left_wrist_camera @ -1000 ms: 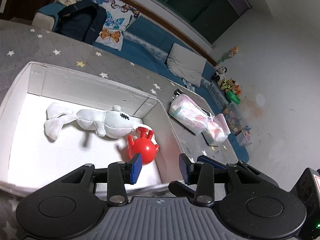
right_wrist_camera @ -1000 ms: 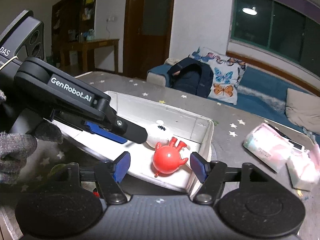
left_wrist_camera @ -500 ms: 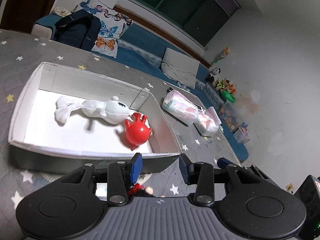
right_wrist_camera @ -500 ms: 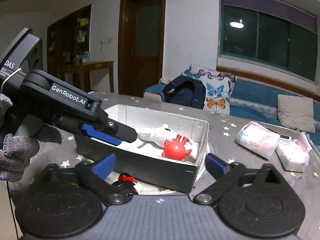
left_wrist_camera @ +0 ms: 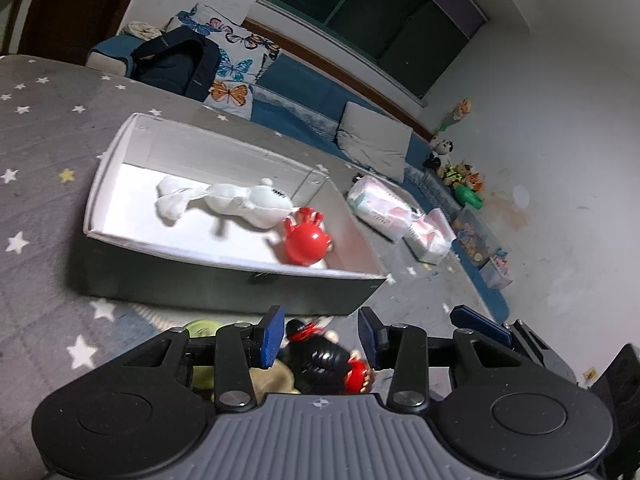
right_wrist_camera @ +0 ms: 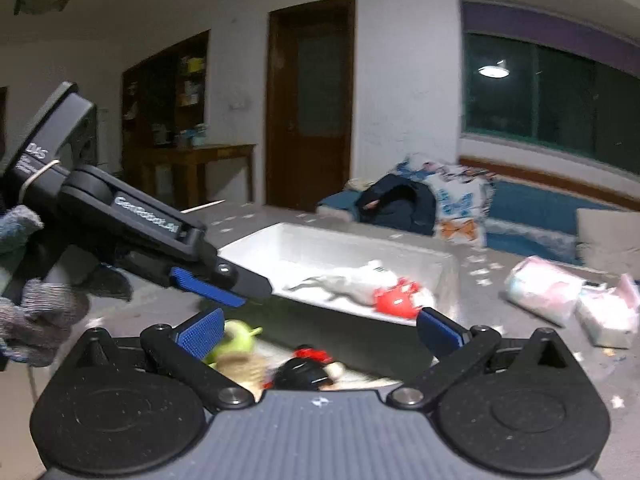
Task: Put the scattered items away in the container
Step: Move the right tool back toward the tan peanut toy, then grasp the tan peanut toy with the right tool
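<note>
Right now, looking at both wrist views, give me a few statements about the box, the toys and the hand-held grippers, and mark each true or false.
1. The red toy lies inside the white box. True.
2. The white plush lies on the table outside the box. False: it is in the box, beside the red toy.
3. The right hand-held gripper is clamped on the red toy. False: its jaws are opening, with nothing gripped.
4. A black and red toy lies on the table in front of the box. True.
</note>
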### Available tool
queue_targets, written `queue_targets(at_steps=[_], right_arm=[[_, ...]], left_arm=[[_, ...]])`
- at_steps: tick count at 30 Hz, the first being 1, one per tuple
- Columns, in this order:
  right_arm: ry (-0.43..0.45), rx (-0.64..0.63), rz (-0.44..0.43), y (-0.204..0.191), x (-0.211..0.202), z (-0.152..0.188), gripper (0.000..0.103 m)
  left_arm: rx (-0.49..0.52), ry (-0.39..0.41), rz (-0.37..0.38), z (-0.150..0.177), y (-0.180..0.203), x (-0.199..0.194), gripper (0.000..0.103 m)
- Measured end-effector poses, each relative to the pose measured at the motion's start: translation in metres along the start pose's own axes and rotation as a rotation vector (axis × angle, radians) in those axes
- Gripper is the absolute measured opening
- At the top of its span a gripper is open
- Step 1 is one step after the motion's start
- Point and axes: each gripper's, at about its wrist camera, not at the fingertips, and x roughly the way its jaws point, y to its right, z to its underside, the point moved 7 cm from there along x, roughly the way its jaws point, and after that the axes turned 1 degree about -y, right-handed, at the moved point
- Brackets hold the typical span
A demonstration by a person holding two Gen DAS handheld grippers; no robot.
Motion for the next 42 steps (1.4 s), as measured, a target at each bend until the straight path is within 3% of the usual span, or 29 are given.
queue_targets(at_steps=[13, 18, 28, 35, 42], right_arm=[[-0.173, -0.041, -0.189, -0.054, 0.026, 0.037, 0.103], [-0.217, -0.035, -0.194, -0.059, 0.037, 0.047, 0.102], [-0.273, -0.008, -0.182, -0.061, 0.053, 0.063, 0.095], [-0.291, 0.022, -0.172, -0.056, 0.058, 0.066, 0.084], [-0.291, 0.05, -0.171, -0.054, 0.06, 0.067, 0.072]], left_arm=[[-0.051, -0.027, -0.037, 0.012, -0.02, 0.006, 0.043], [-0.058, -0.031, -0.078, 0.014, -0.022, 0.011, 0.043], [-0.091, -0.047, -0.079, 0.018, -0.022, 0.02, 0.043], [-0.098, -0.074, -0.09, 0.025, -0.025, 0.021, 0.042], [-0.126, -0.103, -0.055, 0.031, -0.028, 0.015, 0.042]])
